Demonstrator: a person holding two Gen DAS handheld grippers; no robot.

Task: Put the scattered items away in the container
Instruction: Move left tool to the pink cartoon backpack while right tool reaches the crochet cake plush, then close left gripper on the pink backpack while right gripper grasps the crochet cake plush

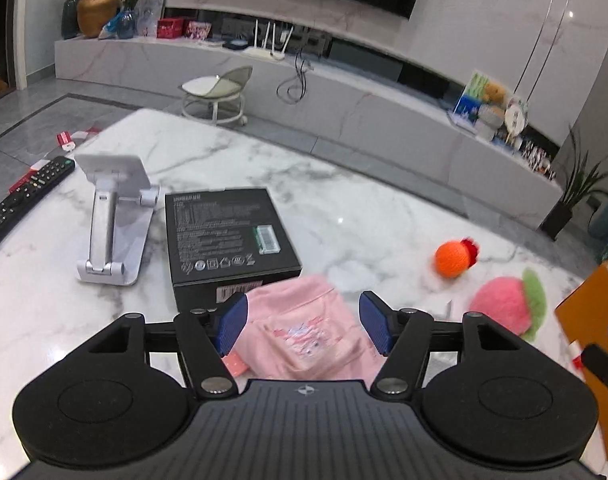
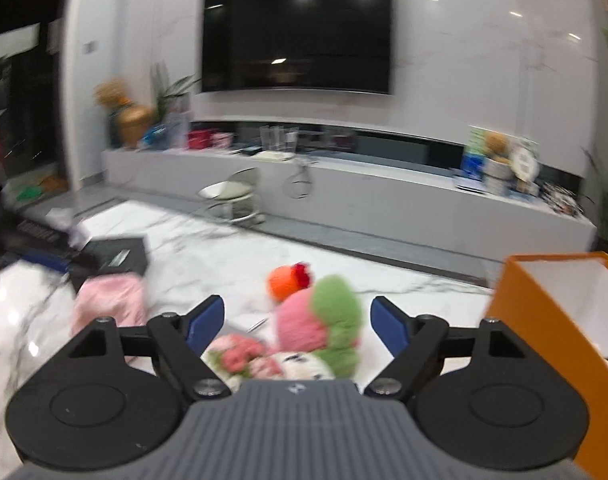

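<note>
My left gripper (image 1: pixel 304 322) is open above a pink cloth pouch (image 1: pixel 304 332) that lies on the marble table (image 1: pixel 344 208) between its fingers. My right gripper (image 2: pixel 299 324) is open over a pink and green plush peach (image 2: pixel 324 324), with a small pink flower bundle (image 2: pixel 239 354) under it. An orange ball toy with a red tuft (image 1: pixel 454 258) lies behind; it also shows in the right wrist view (image 2: pixel 285 282). The orange box with a white inside (image 2: pixel 564 320) stands open at the right. The plush peach (image 1: pixel 508 306) and the box (image 1: pixel 592 320) also show in the left wrist view.
A black flat box (image 1: pixel 227 236) lies just behind the pouch. A white folding phone stand (image 1: pixel 111 220) and a black remote (image 1: pixel 19 200) are at the left. A small stool (image 1: pixel 219 92) stands on the floor beyond the table.
</note>
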